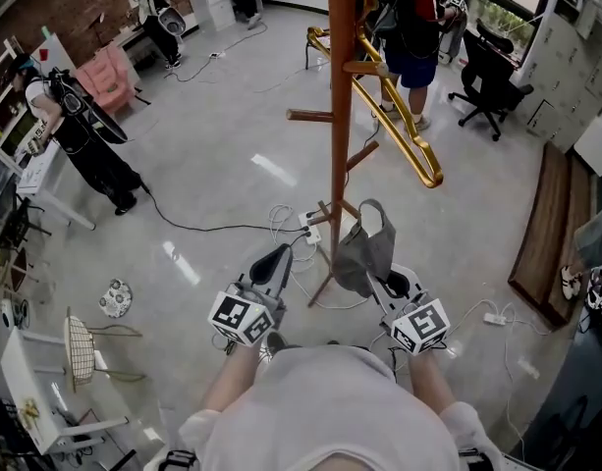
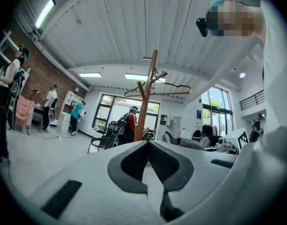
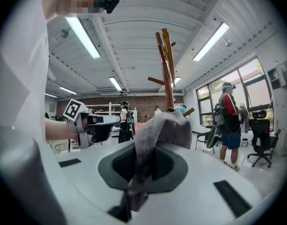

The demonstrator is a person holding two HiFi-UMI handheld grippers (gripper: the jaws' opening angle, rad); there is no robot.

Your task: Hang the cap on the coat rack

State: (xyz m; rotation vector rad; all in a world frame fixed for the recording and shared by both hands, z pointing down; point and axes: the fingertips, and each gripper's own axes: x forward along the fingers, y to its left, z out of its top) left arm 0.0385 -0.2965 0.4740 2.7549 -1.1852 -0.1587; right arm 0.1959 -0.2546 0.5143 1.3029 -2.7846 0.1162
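A tall wooden coat rack (image 1: 340, 116) with short pegs rises from the grey floor straight ahead. A grey cap (image 1: 364, 248) hangs just right of its foot, pinched at one edge by my right gripper (image 1: 389, 285). In the right gripper view the cap's cloth (image 3: 164, 130) runs down between the shut jaws of my right gripper (image 3: 145, 165), with the rack (image 3: 166, 74) behind it. My left gripper (image 1: 271, 268) is beside it to the left, jaws shut on nothing. In the left gripper view its pads (image 2: 138, 158) meet, and the rack (image 2: 145, 102) stands beyond.
A golden hanger rail (image 1: 404, 116) leans off the rack to the right. A person (image 1: 418, 27) stands behind it, near a black office chair (image 1: 492, 77). Cables and a power strip (image 1: 305, 224) lie around the rack's foot. Another person (image 1: 84, 135) stands at the left.
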